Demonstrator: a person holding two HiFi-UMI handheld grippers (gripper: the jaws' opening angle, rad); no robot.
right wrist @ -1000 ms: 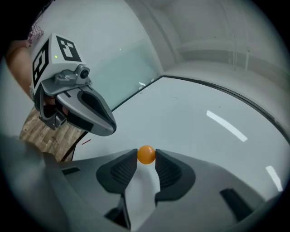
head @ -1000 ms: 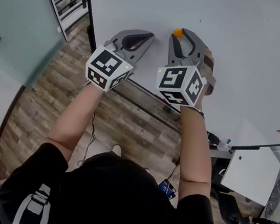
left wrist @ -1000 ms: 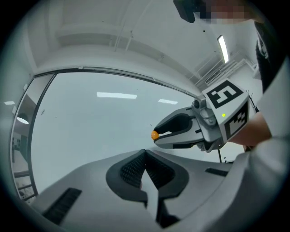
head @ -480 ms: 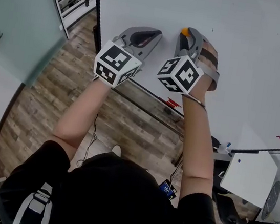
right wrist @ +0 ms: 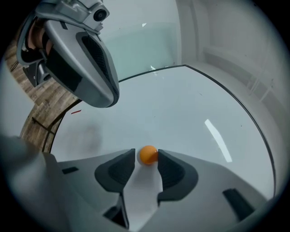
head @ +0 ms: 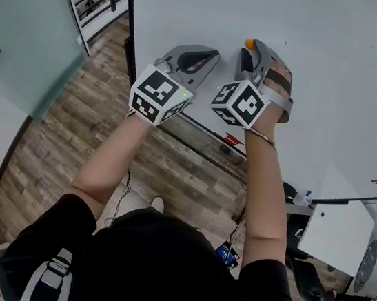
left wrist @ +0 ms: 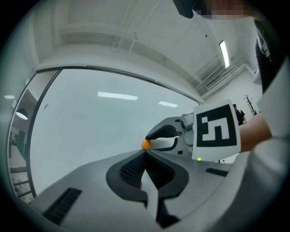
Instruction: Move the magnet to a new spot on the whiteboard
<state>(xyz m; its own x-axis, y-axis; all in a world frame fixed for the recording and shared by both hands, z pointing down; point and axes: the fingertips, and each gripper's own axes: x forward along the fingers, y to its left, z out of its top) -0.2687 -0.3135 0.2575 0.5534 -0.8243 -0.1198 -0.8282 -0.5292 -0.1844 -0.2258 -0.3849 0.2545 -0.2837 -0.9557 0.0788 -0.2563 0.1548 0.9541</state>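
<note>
1. Fingers point(right wrist: 118, 168) of right gripper point(right wrist: 146, 157): we found them opening, orange magnet point(right wrist: 148, 155) between the tips, resting on whiteboard point(right wrist: 181, 113).
2. Left gripper point(left wrist: 145, 154): we recorded its fingers pressed together, nothing between.

Both bare arms were stretched forward, the left arm point(head: 107, 163) beside the right arm point(head: 266, 192), and each hand carried one gripper. The two grippers were near each other, both pointing the same way. The left gripper point(left wrist: 145, 154) had its jaws pressed together with nothing between them. The right gripper point(right wrist: 146, 156) was opening its jaws, and the small orange magnet point(head: 249, 43) sat between their tips.
</note>
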